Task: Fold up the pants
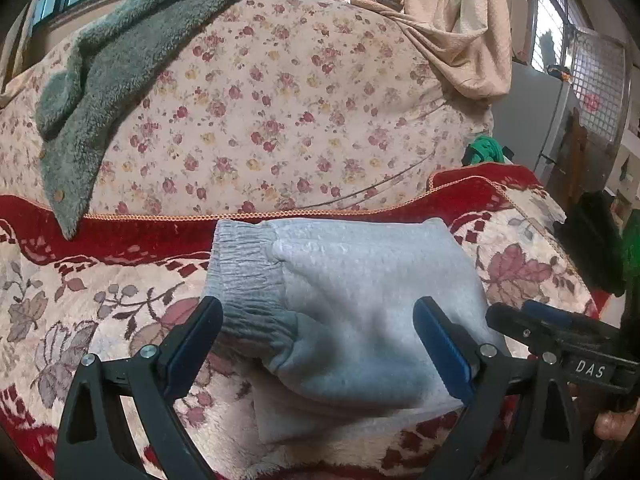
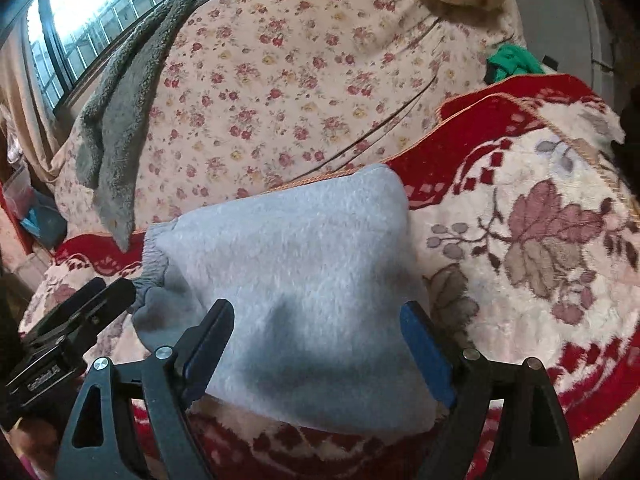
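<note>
You are working over a red-and-cream leaf-patterned blanket (image 1: 100, 304), with a flowered quilt (image 1: 280, 112) rising behind it. The folded grey pants (image 1: 352, 312) are lying on the blanket. Your left gripper (image 1: 318, 320) and right gripper (image 2: 316, 322) are both hanging wide over them, gripping nothing.

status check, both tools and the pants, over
Left tool open, right tool open, nothing gripped. Grey pants folded into a compact bundle on the floral blanket. Nothing in the way.
</note>
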The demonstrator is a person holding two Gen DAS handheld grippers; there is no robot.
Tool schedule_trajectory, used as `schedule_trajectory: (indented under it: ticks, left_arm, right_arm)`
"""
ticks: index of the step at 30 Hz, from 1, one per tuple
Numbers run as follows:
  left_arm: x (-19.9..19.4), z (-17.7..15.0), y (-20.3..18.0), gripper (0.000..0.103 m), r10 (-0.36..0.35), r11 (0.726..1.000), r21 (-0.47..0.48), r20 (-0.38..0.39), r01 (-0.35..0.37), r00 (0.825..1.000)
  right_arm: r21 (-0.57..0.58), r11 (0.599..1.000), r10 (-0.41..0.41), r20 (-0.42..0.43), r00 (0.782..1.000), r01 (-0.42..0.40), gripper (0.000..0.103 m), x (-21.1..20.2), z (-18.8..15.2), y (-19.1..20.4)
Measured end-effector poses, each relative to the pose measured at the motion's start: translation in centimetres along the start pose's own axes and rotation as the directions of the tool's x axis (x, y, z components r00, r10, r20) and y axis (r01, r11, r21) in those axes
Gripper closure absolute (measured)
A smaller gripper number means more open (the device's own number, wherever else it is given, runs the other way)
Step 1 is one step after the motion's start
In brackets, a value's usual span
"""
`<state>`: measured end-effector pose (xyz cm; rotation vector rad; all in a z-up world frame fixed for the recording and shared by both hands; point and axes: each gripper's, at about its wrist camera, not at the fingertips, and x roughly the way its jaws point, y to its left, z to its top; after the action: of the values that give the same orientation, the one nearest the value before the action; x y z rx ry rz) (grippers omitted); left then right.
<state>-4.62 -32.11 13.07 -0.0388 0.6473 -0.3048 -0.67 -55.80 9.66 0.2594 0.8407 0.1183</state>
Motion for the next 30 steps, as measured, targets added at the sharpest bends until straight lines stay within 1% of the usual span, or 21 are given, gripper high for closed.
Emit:
schedule_trajectory:
  ticks: [4,8,14,22,30]
  left_arm:
    - [-0.2,-0.2,-0.5,0.007,0.011,1.000,0.006,0.005,-0.011,1.000]
    - [-0.2,-0.5,-1.7,0.007,0.020,0.999,0.038,0.001,-0.020,1.000]
    - [-0.1,-0.7,-2.7,0.007,0.032,0.997,0.064,0.001,-0.032,0.999]
    - [-0.2,-0.7,-2.3,0.007,0.057,0.996,0.063,0.006,-0.057,0.998]
    - [-0.3,-0.8,-2.1,0.007,0.057,0.996,0.064,0.007,-0.058,0.998]
  right_arm:
    - [-0.022,0.998,-0.057,0.016,0.998,0.057,0.014,-0.5,-0.6,0.0]
    - [-0.035,0.995,-0.090,0.020,0.996,0.091,0.013,-0.6,-1.0,-0.2]
    - [-0.024,0.995,-0.092,0.024,0.995,0.092,0.013,-0.9,-1.0,-0.5]
    - [-0.018,0.996,-0.088,0.031,0.996,0.088,0.012,-1.0,-1.0,-0.5]
    - [-0.014,0.997,-0.080,0.022,0.997,0.080,0.012,-0.9,-1.0,-0.2]
